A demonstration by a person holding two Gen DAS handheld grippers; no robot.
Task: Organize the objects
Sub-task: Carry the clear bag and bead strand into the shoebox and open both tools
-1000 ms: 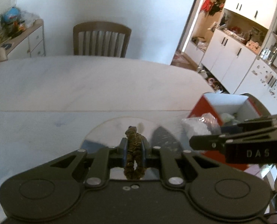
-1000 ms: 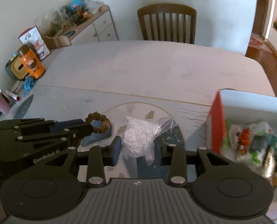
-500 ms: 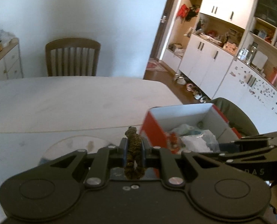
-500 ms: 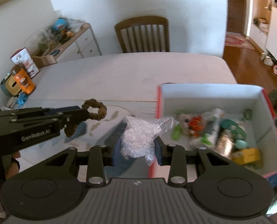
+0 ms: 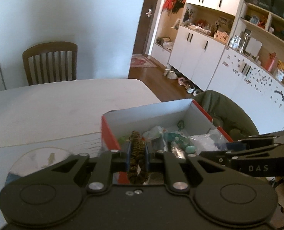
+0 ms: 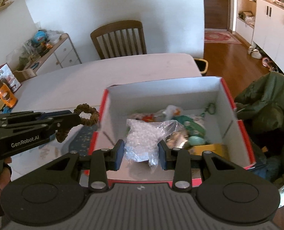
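Note:
A brown hair scrunchie (image 5: 135, 161) stands pinched between the blue pads of my left gripper (image 5: 137, 151), which is shut on it just over the left wall of a red box with a white inside (image 5: 149, 113). In the right wrist view the scrunchie (image 6: 90, 115) sticks out of the left gripper (image 6: 76, 117) beside the box's left edge. My right gripper (image 6: 142, 153) is shut on a clear bag of white beads (image 6: 142, 140) and holds it above the box's (image 6: 161, 88) near half. Several small items lie inside the box.
The box sits at the right end of a pale table (image 6: 122, 67). A patterned mat (image 5: 42, 159) lies left of it. A green jacket (image 6: 266, 103) hangs to the box's right. A wooden chair (image 6: 119, 38) stands behind the table, and an orange jar (image 6: 6, 95) at its left edge.
Both grippers have moved right from over the mat to the box, each still holding its object. The bead bag now hangs over the box's inside, and the scrunchie has reached its left wall.

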